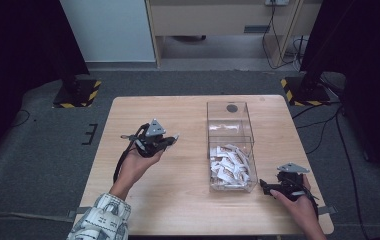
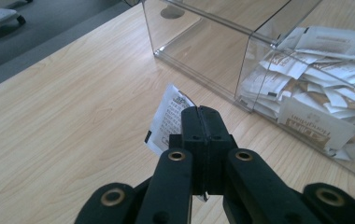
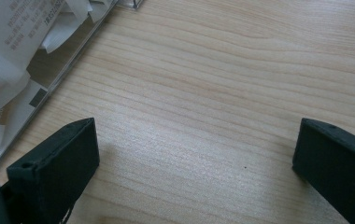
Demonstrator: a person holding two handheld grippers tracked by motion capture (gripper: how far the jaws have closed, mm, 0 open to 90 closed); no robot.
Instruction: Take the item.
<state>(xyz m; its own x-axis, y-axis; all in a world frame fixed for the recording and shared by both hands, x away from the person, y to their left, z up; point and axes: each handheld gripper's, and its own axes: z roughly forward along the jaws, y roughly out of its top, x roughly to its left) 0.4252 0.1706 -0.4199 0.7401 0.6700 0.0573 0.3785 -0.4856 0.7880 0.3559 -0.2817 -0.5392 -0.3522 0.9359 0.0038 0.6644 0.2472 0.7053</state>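
Left gripper [image 2: 199, 122]: jaws pressed together, pinching a white printed packet [image 2: 168, 116] by its lower edge; most of the packet sticking up and out past the jaw tips, above the wooden table [image 2: 63, 121], just short of the clear box [image 2: 203, 51]. In the high view, left gripper [image 1: 170, 141] well left of the box [image 1: 230, 145], packet [image 1: 174, 137] a small white fleck at the tips, probably clear of the tabletop. Right gripper [image 3: 194, 154]: jaws spread wide, holding nothing, bare wood between them, low beside the box corner with its heap of packets [image 1: 230, 165].
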